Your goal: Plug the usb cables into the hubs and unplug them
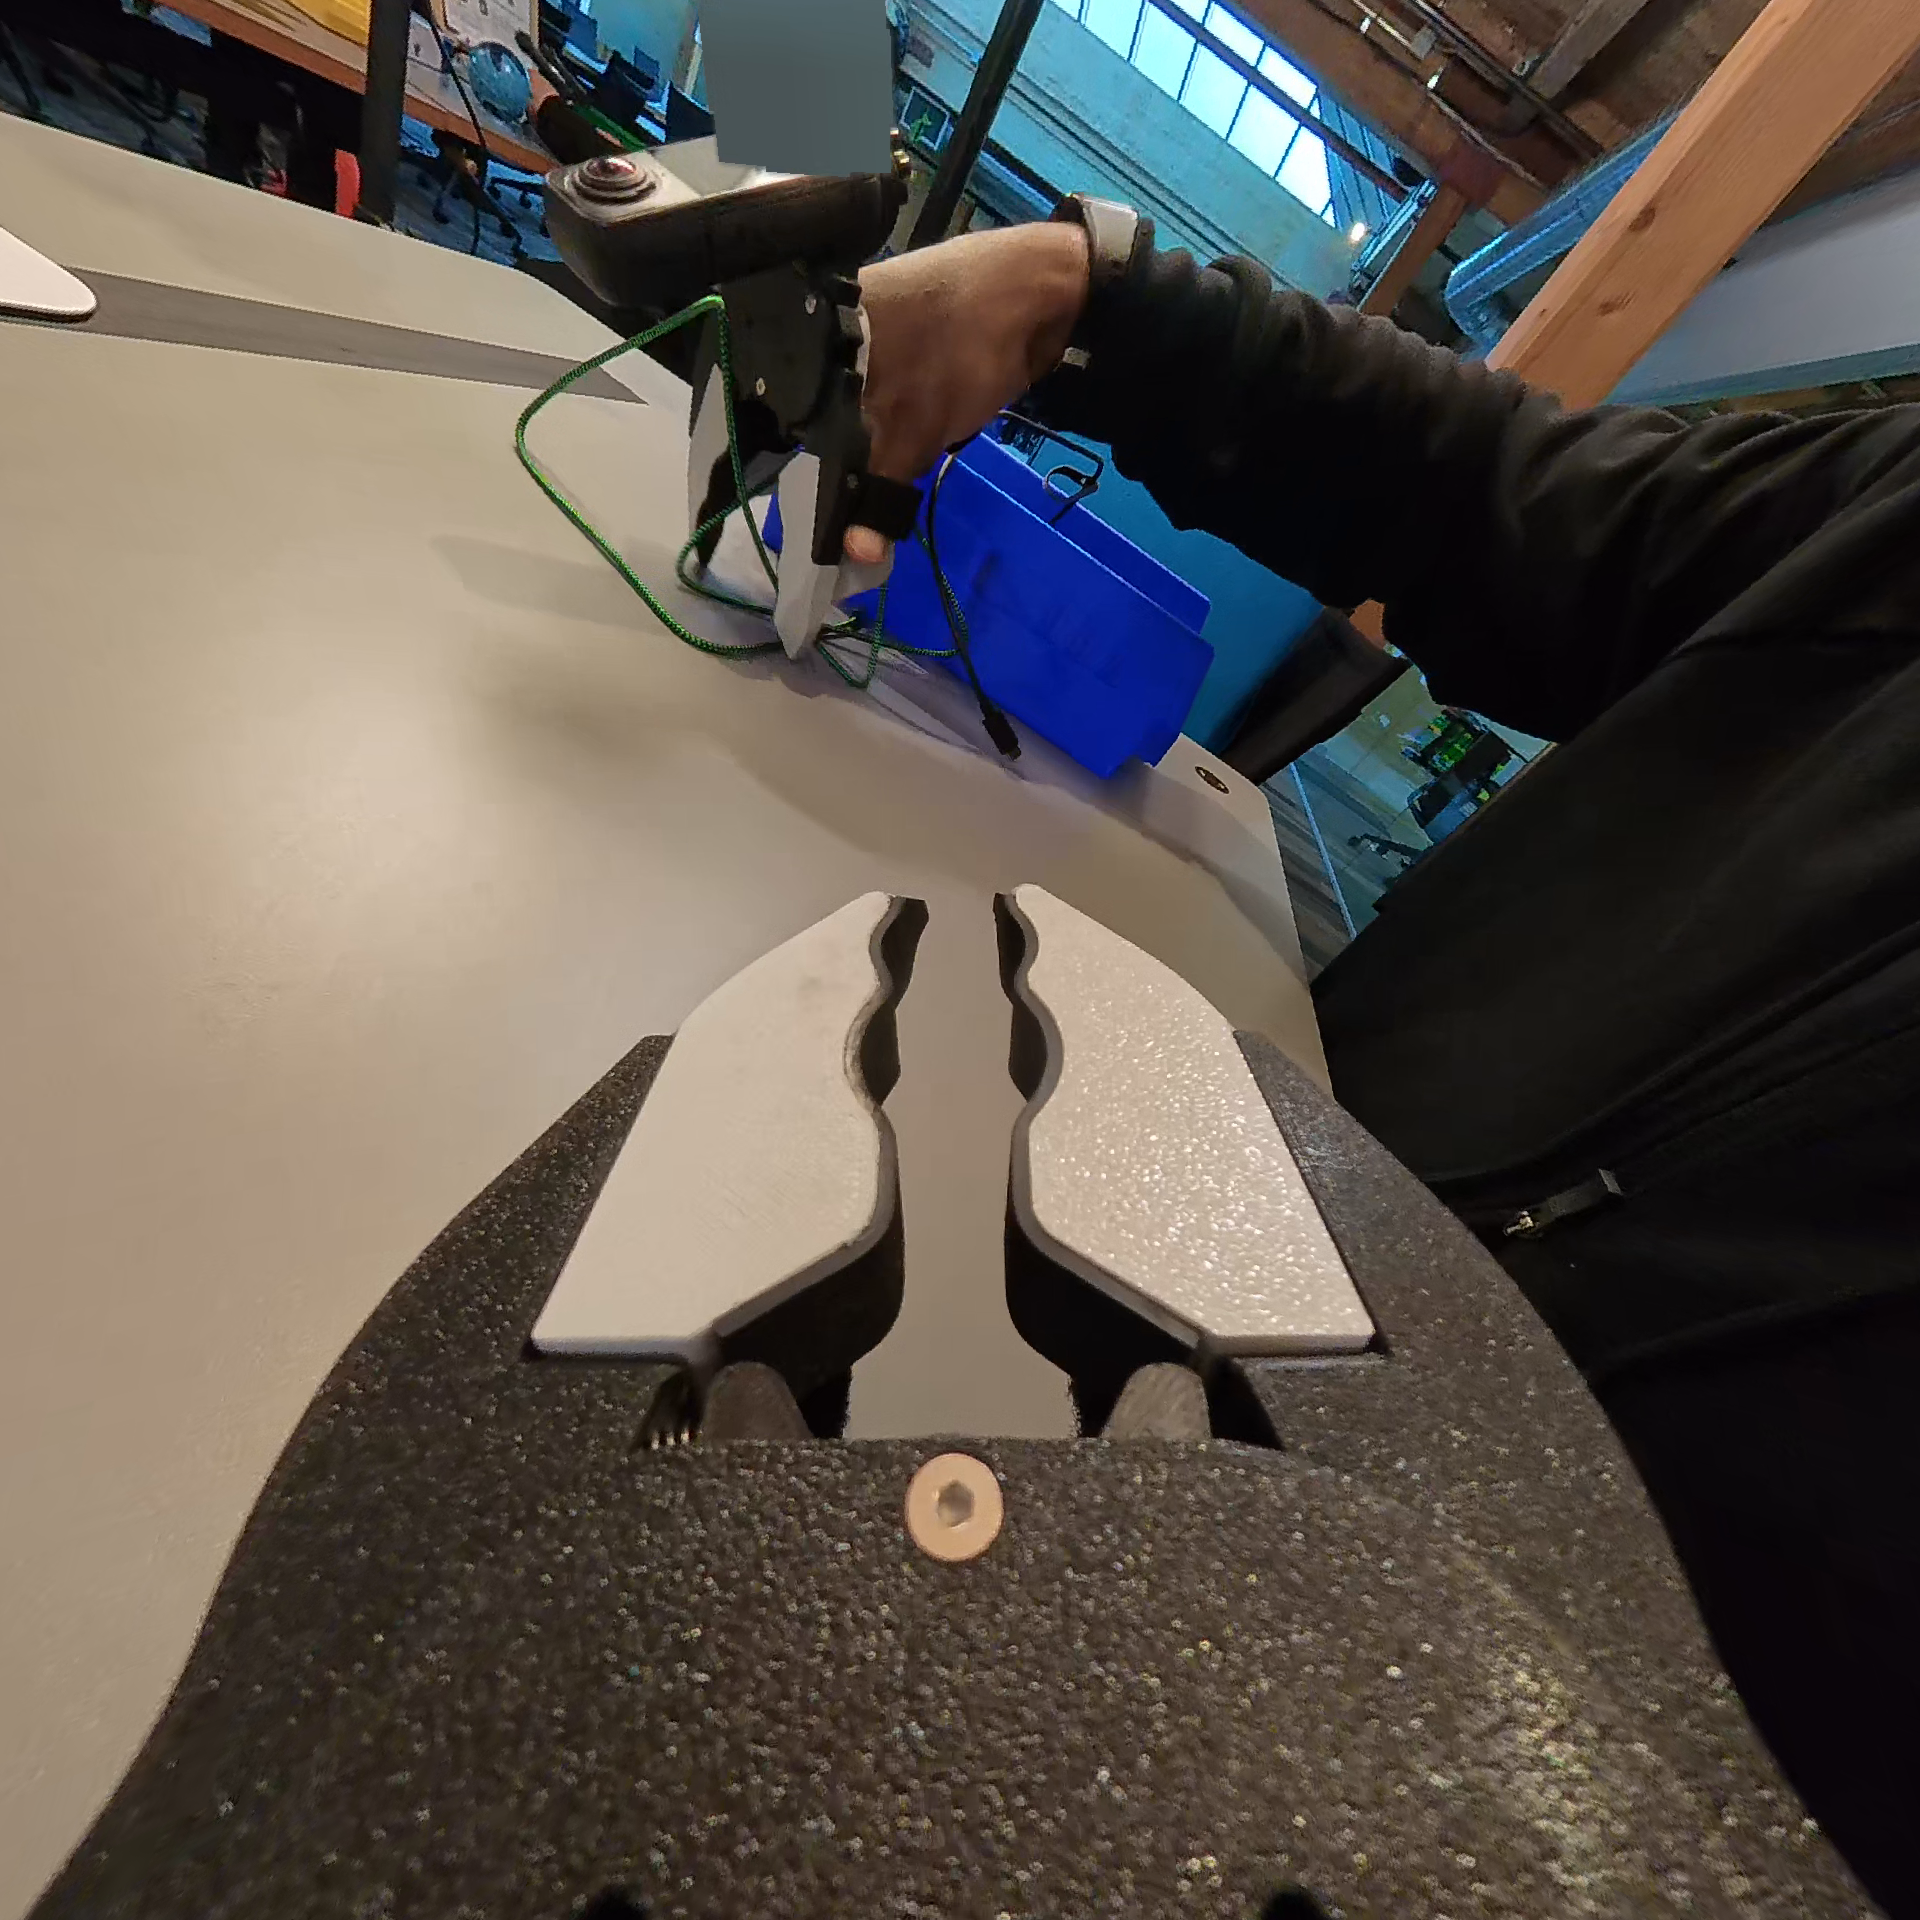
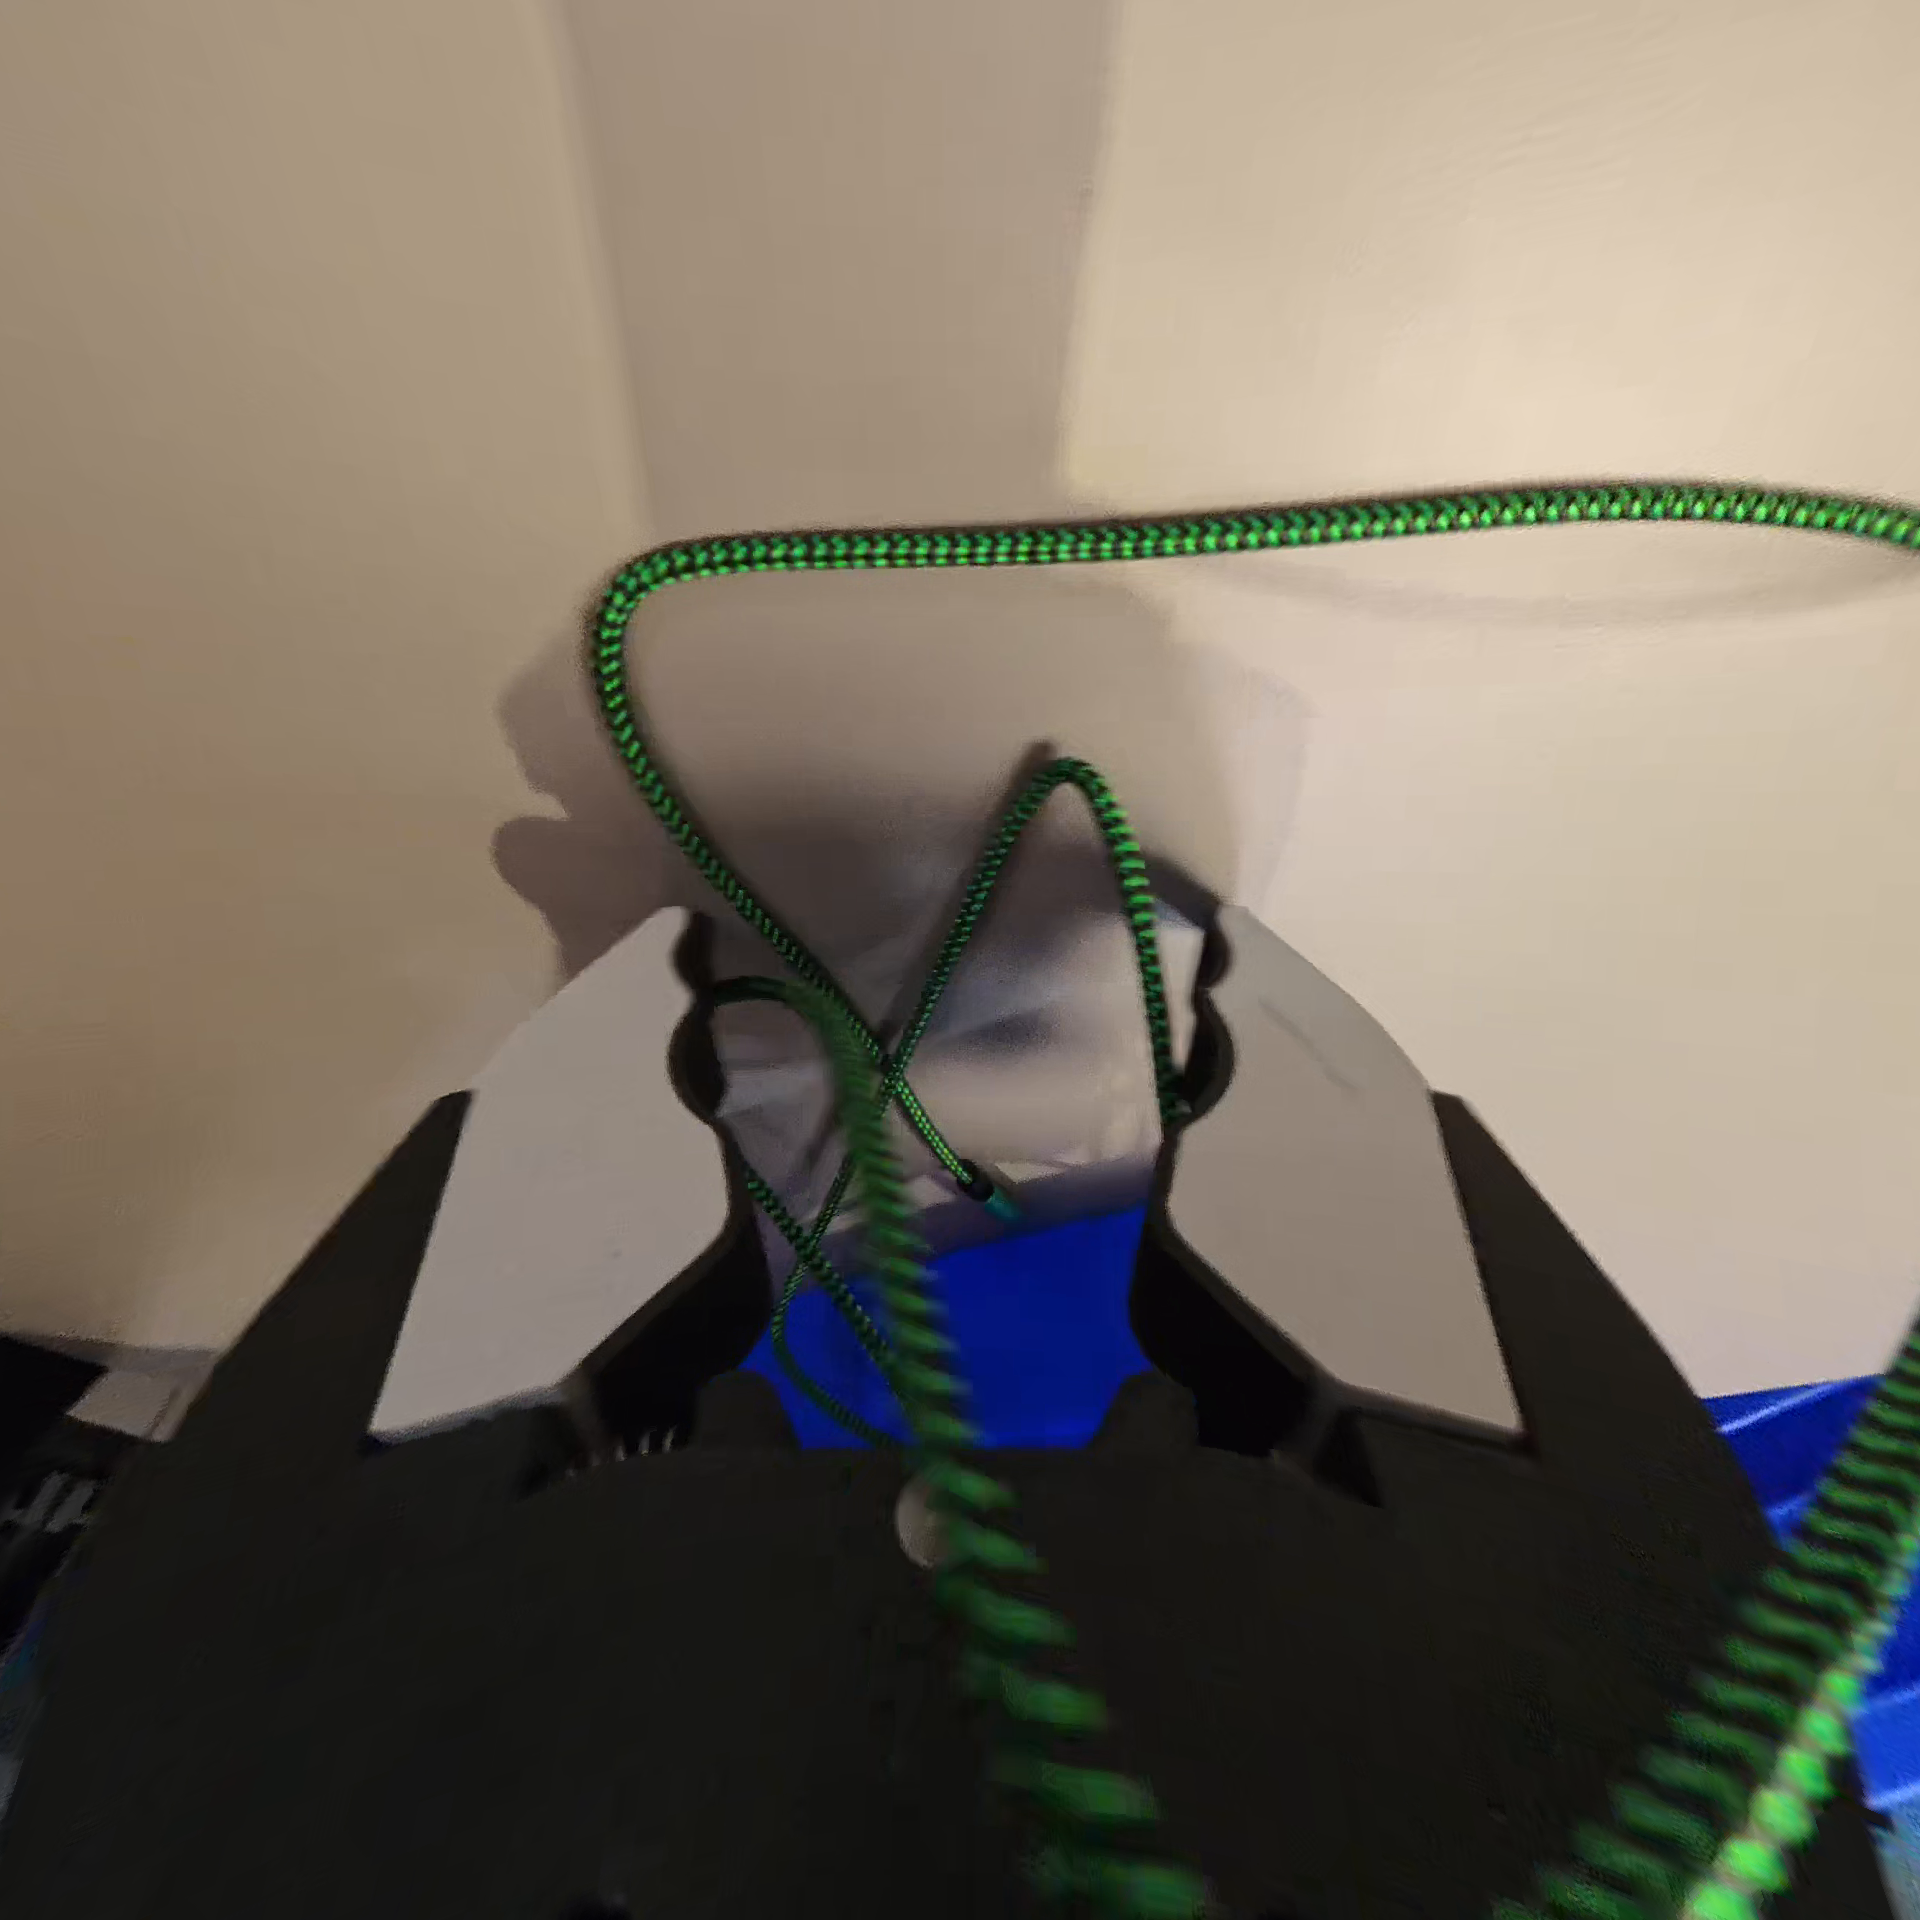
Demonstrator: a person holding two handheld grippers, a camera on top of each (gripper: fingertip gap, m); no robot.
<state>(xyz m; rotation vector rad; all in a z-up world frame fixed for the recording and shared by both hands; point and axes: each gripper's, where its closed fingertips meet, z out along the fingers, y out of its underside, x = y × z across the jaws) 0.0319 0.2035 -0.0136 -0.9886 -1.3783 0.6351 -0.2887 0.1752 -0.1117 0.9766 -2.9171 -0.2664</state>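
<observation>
Because the green braided cable [image 2: 1039,545] is light and floppy, close your right gripper's [image 2: 951,956] wide-open fingers on its stiff plug [image 2: 985,1197], while your left gripper [image 1: 948,909] waits narrowly parted and empty.

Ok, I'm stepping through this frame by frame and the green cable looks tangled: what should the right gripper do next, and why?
Probably ease the right gripper down and shut on the green cable just behind its connector tip. The gripper is open with loops crossing between its fingers, the tip lies loose by the blue box, and the left gripper waits apart, holding nothing.

left gripper [image 1: 961,914] slightly parted, right gripper [image 2: 951,935] wide apart
</observation>
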